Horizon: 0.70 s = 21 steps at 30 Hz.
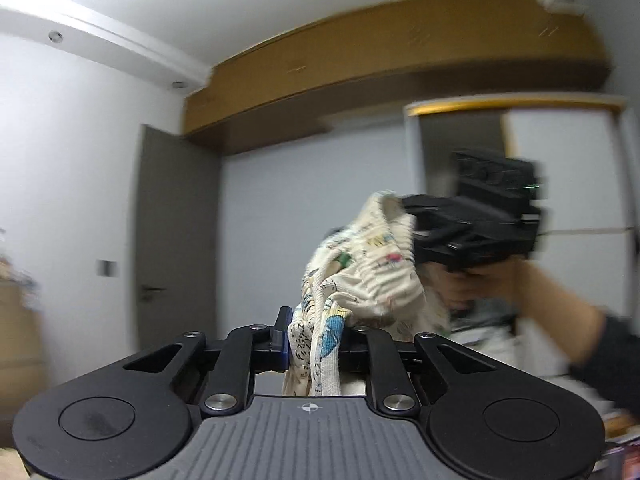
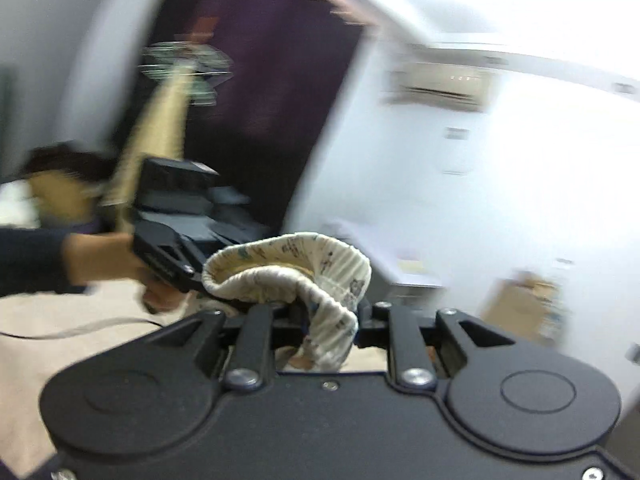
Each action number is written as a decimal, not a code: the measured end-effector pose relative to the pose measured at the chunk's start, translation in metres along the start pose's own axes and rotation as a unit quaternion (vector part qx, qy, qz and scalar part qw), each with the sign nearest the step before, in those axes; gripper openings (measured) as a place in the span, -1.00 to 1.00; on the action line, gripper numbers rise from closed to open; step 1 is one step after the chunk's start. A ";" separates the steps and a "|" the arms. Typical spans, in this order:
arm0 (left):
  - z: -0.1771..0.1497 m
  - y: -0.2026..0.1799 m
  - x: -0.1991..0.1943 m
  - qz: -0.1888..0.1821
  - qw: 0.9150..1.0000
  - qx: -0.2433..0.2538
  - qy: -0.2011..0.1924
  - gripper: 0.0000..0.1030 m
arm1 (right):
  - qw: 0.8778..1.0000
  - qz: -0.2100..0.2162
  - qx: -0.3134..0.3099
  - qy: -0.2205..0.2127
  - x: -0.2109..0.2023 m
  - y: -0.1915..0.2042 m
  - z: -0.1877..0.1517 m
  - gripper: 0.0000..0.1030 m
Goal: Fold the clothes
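The cream printed garment [image 1: 360,280] hangs in the air between the two grippers, lifted clear of the pale surface below. In the left wrist view, the left gripper [image 1: 312,344] has its jaws clamped on a ribbed edge of the cloth, which bunches up between them and spills down in front of the camera. From there the fabric rises to the right gripper [image 1: 404,208], held in the person's right hand [image 1: 488,280], with a dark sleeve [image 1: 608,360] behind it.

In the right wrist view, the right gripper [image 2: 332,320] likewise has its jaws clamped on a rolled edge of the garment [image 2: 296,272]. The cloth loops across to the left gripper [image 2: 200,276], where the left hand [image 2: 112,260] grips the handle. Blur smears this view, so the object on the white wall is probably an air conditioner [image 2: 440,88]. A grey door [image 1: 176,240] stands behind.
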State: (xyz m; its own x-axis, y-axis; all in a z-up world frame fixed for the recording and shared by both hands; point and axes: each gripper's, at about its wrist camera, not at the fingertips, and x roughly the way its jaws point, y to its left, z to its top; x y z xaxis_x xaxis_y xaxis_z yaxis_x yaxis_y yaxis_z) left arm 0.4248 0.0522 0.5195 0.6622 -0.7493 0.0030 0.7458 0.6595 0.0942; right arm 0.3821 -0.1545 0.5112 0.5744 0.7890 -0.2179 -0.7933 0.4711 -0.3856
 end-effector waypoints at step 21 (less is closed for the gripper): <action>0.071 -0.229 -0.231 0.014 0.940 0.339 -0.045 -0.74 | 0.966 0.011 -0.223 -0.128 -0.161 0.184 0.093 -0.55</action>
State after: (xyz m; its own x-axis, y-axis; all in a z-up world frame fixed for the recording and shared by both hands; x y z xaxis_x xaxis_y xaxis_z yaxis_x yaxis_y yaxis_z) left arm 0.0957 0.0705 0.5680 0.6486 -0.7551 0.0961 0.4914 0.5118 0.7047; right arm 0.1250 -0.1584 0.5590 0.4442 0.8957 -0.0226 -0.6061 0.2818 -0.7438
